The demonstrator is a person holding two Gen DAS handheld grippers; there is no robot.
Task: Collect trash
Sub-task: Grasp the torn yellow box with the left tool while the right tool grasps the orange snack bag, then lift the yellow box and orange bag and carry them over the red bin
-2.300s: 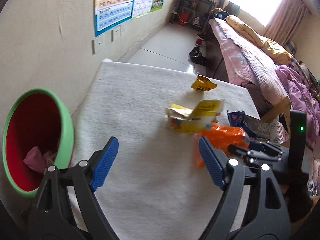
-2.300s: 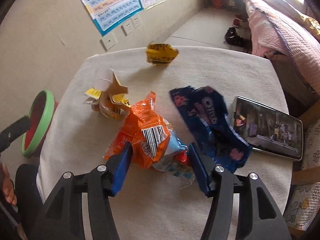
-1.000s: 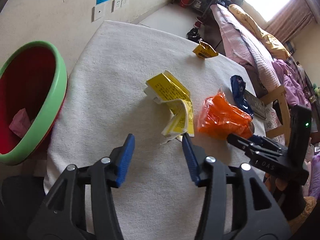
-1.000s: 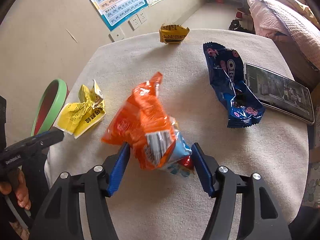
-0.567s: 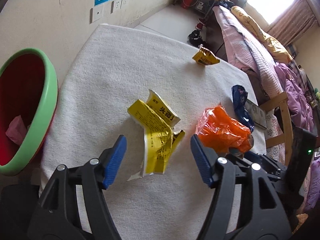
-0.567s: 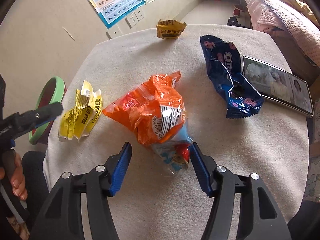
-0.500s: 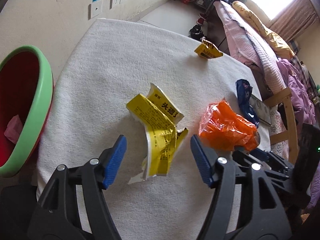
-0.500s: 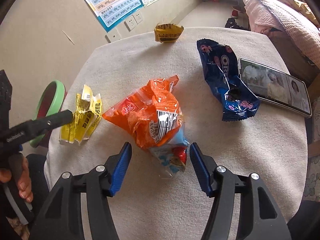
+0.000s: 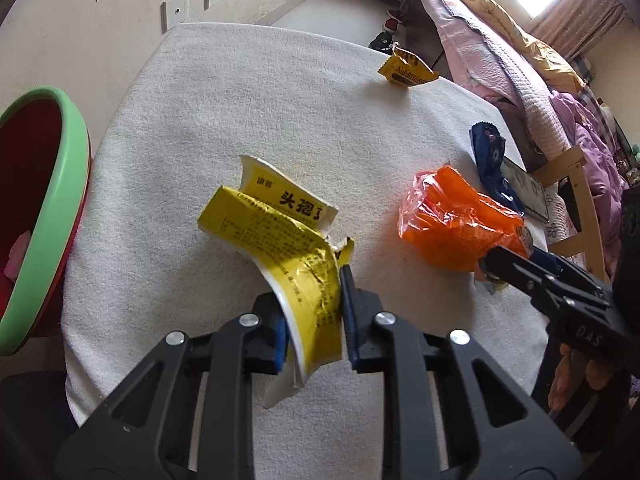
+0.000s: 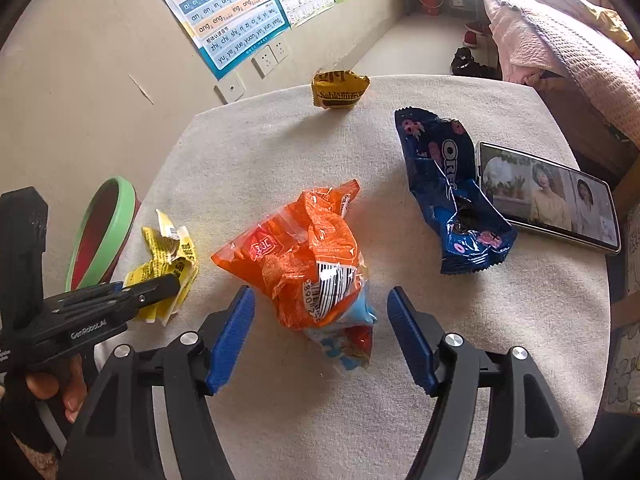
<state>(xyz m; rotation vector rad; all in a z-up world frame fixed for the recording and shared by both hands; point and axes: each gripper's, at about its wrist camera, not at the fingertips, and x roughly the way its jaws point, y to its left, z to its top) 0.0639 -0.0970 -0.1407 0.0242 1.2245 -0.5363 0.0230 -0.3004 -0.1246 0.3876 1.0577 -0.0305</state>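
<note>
Since half a second earlier, when the yellow wrapper [image 9: 280, 248] lay loose between wide jaws, the left gripper [image 9: 314, 320] had just been closing and now pinched the wrapper's near end between its blue pads, the rest of the crumpled sheet lying out ahead on the table [image 9: 248, 120]. Over the same half second the right gripper [image 10: 320, 332] had been opening further, and its jaws stood spread on either side of the orange bag [image 10: 304, 256], neither pad touching it. The table, covered in a white cloth, filled most of both views, with a bed [image 9: 500, 52] beyond its far right edge and a wall with a chart [image 10: 224, 12] at the back. Off the table's left edge sat the bin [image 9: 52, 208], green-rimmed and red inside, with something pink in its bottom. A phone [image 10: 548, 196] with a lit screen lay near the table's right edge, and the blue wrapper [image 10: 452, 196] lay just beside it, its lower end crumpled. The orange bag sat near the table's middle, barcode facing up, with a clear, blue and red printed end toward the camera. The yellow wrapper was left of it, toward the bin. Smallest, a gold wrapper [image 10: 339, 89] stood at the far edge, well apart from the rest. In the right wrist view, a hand [image 10: 56, 384] held the left gripper's handle.
</note>
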